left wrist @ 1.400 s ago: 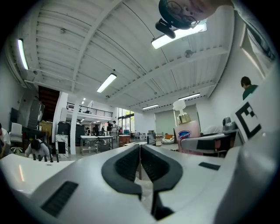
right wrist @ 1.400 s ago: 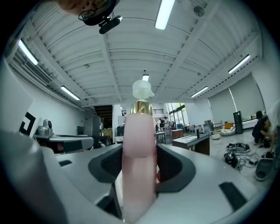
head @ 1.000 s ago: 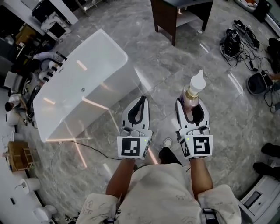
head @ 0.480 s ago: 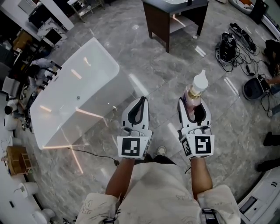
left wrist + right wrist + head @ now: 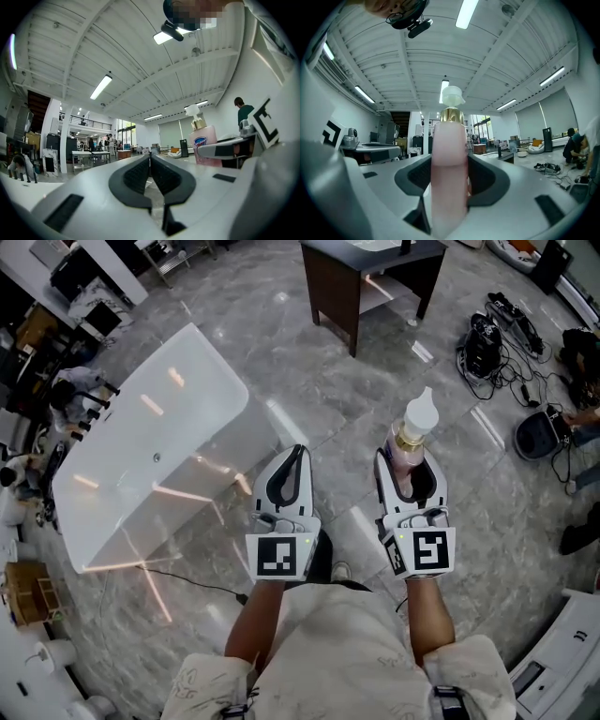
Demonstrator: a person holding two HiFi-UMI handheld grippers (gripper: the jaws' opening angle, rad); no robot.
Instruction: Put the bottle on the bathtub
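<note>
The pink pump bottle [image 5: 412, 437] is carried upright, off to the right of the bathtub [image 5: 141, 465] and well apart from it, out over the grey stone floor [image 5: 309, 381] and not over the tub at all. The right gripper [image 5: 410, 474] has its two jaws clamped on the lower body of the bottle, one pad on each side; this leaves the gold collar and white pump head free above and keeps the bottle level, likely so that it can be stood down on its base. The left gripper [image 5: 298, 451] rides between the bathtub and the bottle, nearer the tub's right-hand corner; its jaws are pressed together with nothing between them, so it seems merely to be carried along, with no part in the hold. The tub's broad white rim looks bare and flat enough to take the bottle. Judging from the gap, the carry is unfinished: the bottle has yet to come over the bathtub rim before the clamp can be let go
</note>
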